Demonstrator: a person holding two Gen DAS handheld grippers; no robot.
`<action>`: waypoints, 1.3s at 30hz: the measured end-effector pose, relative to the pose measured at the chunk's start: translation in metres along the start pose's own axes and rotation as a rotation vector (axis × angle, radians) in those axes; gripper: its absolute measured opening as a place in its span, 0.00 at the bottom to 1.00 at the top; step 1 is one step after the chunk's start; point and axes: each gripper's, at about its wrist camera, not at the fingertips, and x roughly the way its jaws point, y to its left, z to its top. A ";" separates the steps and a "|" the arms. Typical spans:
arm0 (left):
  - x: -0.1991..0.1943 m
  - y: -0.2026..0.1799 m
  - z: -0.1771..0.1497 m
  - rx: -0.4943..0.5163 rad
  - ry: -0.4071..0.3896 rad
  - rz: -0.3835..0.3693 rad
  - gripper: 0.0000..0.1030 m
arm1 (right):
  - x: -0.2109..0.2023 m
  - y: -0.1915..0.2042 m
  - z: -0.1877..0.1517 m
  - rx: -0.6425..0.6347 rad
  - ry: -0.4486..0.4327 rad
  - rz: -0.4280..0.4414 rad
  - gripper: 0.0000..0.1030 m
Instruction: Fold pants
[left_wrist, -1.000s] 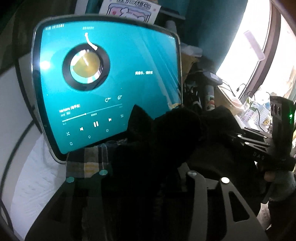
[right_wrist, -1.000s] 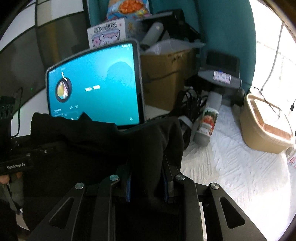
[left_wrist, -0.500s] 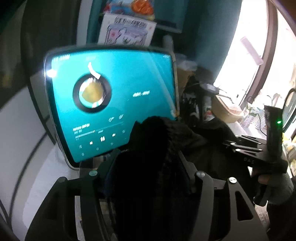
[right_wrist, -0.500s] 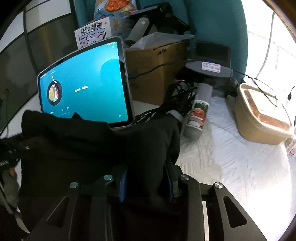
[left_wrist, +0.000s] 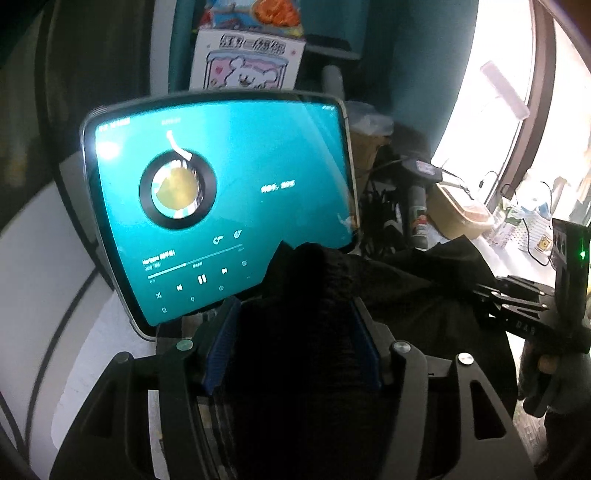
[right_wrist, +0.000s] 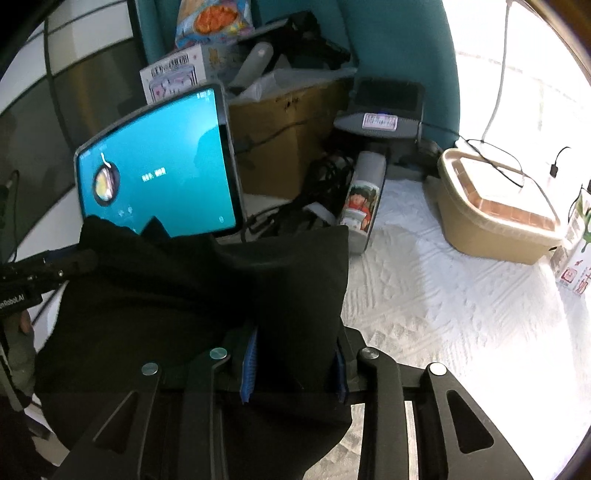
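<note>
Nearest to us, we have the left gripper (left_wrist: 291, 332) clamped on a thick bunch of the black pants (left_wrist: 406, 295), its blue pads (left_wrist: 221, 339) pressed against either side of the cloth, and we have the right gripper (right_wrist: 293, 363) pinched the same way on another bunch of the pants (right_wrist: 184, 295). We hold one grip in each hand so the dark cloth hangs stretched between the two tools, above the white quilted surface (right_wrist: 443, 295); we judge this gives us an edge to lay over cleanly for a fold, though we cannot tell which part of the garment each grip has. In the left wrist view the right gripper (left_wrist: 491, 299) shows to the right, biting the far side of the cloth, and in the right wrist view the left gripper (right_wrist: 55, 269) comes in from the left. A bit of plaid fabric (left_wrist: 214, 406) peeks out under the left tool. Just beyond the pants stands a tablet (left_wrist: 221, 206) with a teal music screen, close enough that the cloth could brush it. Farther right lie a printed can (right_wrist: 360, 203) on its side, a tangle of cables (right_wrist: 306, 206) and a tan lidded container (right_wrist: 491, 210). Farthest off sit a cardboard box (right_wrist: 288, 129) and the bright window.
</note>
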 end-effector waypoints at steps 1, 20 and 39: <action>-0.003 -0.003 0.000 0.012 -0.006 0.012 0.57 | -0.004 0.001 0.001 -0.007 -0.007 -0.013 0.45; -0.071 -0.086 -0.037 0.092 -0.084 -0.117 0.70 | -0.105 0.000 -0.045 -0.021 -0.061 -0.125 0.73; -0.128 -0.193 -0.075 0.154 -0.209 -0.241 0.88 | -0.255 -0.021 -0.130 0.071 -0.200 -0.304 0.85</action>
